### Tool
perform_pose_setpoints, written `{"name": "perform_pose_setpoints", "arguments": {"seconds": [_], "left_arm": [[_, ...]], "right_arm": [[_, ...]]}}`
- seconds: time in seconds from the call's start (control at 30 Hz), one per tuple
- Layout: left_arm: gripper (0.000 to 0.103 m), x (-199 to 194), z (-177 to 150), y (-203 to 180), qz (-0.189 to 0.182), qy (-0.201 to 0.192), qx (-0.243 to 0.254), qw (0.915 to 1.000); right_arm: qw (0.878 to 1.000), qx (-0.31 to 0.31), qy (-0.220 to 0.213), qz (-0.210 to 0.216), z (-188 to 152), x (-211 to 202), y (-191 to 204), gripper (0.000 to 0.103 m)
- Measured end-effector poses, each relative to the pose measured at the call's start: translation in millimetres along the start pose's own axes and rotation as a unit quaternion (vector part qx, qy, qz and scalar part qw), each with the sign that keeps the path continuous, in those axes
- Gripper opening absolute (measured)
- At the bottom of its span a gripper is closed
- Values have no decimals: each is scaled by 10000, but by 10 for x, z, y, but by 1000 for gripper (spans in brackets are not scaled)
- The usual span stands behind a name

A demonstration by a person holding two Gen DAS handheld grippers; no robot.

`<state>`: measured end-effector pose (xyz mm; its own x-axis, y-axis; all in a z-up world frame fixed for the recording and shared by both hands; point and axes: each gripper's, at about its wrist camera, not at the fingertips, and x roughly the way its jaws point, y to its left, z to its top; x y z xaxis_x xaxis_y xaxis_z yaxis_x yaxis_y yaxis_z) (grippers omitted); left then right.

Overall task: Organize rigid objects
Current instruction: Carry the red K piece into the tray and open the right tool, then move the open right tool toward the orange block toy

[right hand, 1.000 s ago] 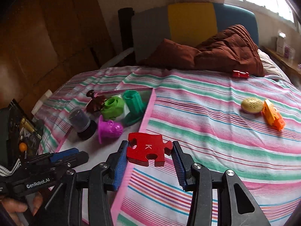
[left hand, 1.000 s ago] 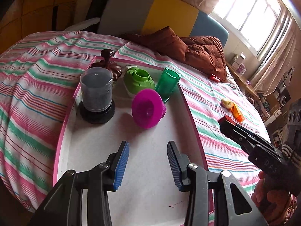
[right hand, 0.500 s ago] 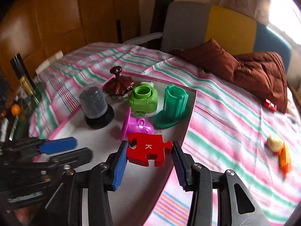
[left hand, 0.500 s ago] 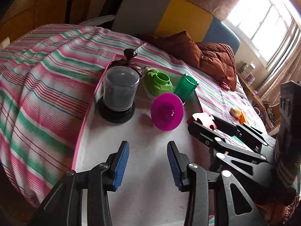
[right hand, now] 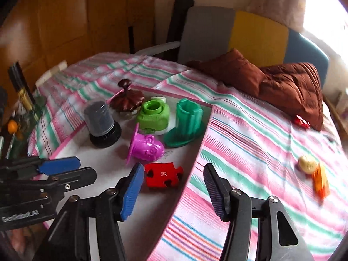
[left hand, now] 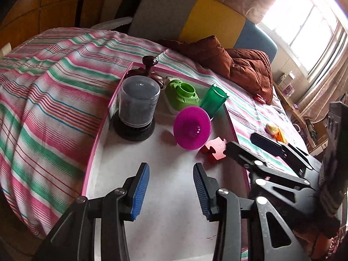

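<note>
My right gripper (right hand: 174,192) jaws just opened wide, red puzzle piece (right hand: 163,175) loose between them; careless retreat could drag it.

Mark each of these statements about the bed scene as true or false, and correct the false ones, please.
1. The red puzzle piece lies on the white tray. True.
2. The right gripper grips the puzzle piece firmly. False: its jaws have just been opening, and the piece lies between them with a clear gap on one side.
3. The magenta toy lies on its side. True.
4. The orange toy is on the tray. False: it lies on the striped bedspread, beside a pale yellow thing.
5. The left gripper holds the dark jar. False: its jaws are open and empty.
</note>
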<state>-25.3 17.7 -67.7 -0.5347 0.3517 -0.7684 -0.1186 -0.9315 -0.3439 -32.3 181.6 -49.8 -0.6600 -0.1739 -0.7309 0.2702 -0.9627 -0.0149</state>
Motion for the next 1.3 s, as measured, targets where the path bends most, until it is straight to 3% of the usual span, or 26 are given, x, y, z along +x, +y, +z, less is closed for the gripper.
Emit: {"name": "perform_pose_setpoints", "arguments": {"seconds": [0.4,0.83,1.3], "left_arm": [[42,-19,-38,-121,-220,-10,184,9996],[42,-72,-106,-330,-383,-90,480,9981],[42,-113,-158,-653,-470,18,736,9962]], "right_arm": [[9949,1002,96,-45,-164,-138,-358,61],[9853,1401,457,-869,-549,-169,-895,61],[9759,1765,498,-1179,-789,-239,-1339,61]]}}
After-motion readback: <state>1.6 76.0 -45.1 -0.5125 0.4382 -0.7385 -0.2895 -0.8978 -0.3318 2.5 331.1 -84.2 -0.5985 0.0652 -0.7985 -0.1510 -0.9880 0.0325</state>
